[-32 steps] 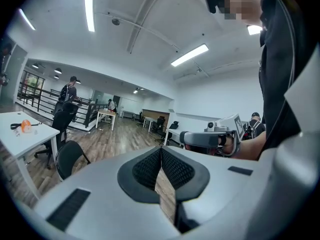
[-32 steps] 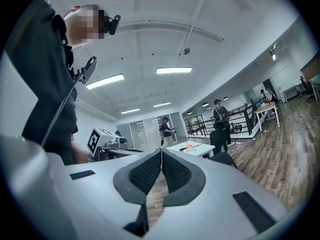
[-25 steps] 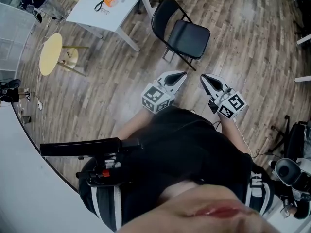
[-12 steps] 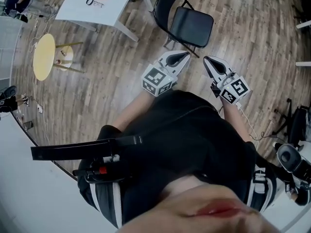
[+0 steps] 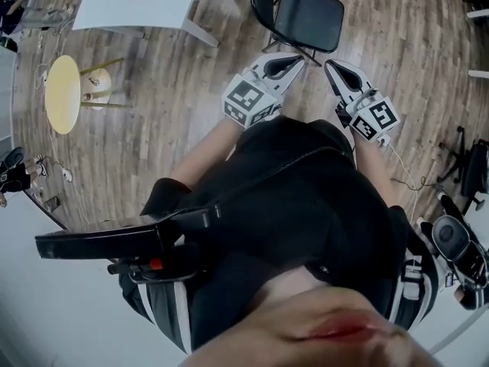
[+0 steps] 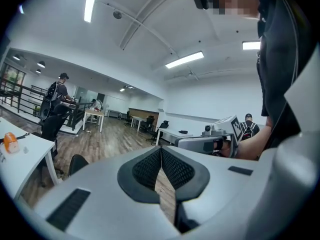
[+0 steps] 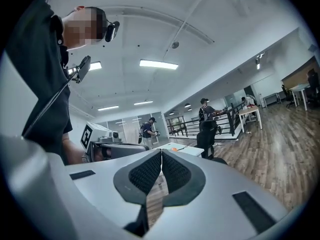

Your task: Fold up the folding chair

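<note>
**Chair** (image 5: 308, 19): recorded unfolded and upright on the wood floor (image 5: 191, 90), at the top edge of the head view, with the backrest partly cut off by the frame. The seat was set to the picture's right of the backrest and a little lower. The chair was thus faced rightward and somewhat toward the person, its back-to-front axis laid from upper left to lower right. It was placed to the right of the white desk (image 5: 130, 10), just beyond both gripper tips.

**Left hand-held gripper** (image 5: 298, 60): the jaws were seen pressed fully together in its own view, with nothing held. It was aimed up and right toward the chair's near side.

**Right hand-held gripper** (image 5: 330, 66): the jaws were likewise closed tight on nothing. It was aimed up and left at the chair.

No contact with the chair could be made out.
</note>
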`<state>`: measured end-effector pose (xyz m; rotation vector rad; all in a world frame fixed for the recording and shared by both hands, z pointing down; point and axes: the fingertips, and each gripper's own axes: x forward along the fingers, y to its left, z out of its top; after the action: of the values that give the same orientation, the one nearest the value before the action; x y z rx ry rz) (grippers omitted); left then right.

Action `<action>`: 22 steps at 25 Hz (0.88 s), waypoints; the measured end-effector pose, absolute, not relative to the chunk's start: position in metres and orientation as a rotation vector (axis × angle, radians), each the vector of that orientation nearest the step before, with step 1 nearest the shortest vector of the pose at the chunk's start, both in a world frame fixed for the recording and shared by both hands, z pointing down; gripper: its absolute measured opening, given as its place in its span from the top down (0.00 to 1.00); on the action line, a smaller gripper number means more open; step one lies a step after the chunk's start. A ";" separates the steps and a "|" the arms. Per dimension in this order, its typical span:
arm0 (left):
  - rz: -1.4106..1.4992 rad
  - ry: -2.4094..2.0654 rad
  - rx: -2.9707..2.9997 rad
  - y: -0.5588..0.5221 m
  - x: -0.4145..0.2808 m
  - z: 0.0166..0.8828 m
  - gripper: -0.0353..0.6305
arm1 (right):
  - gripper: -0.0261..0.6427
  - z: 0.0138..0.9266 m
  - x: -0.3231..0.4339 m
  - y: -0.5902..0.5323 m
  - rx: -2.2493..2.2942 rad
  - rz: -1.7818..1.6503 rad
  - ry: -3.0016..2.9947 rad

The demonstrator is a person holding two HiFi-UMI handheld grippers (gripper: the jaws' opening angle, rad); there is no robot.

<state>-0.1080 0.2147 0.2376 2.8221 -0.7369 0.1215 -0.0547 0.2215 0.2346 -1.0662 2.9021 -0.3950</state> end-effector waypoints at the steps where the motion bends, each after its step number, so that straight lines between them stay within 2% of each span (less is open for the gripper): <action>1: 0.119 -0.732 2.822 0.214 -0.112 0.239 0.94 | 0.94 0.236 -0.057 0.221 -1.079 -0.392 2.900; 16: 0.128 -0.761 2.803 0.189 -0.106 0.240 0.94 | 0.94 0.229 -0.039 0.192 -1.096 -0.380 2.879; 22: 0.153 -0.848 2.783 0.126 -0.100 0.244 0.94 | 0.94 0.236 -0.033 0.125 -1.007 -0.384 2.919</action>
<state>-0.0998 0.1257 0.2445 2.7835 -0.8480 0.1528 -0.0325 0.1249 0.2360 -1.0069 2.9186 -0.3838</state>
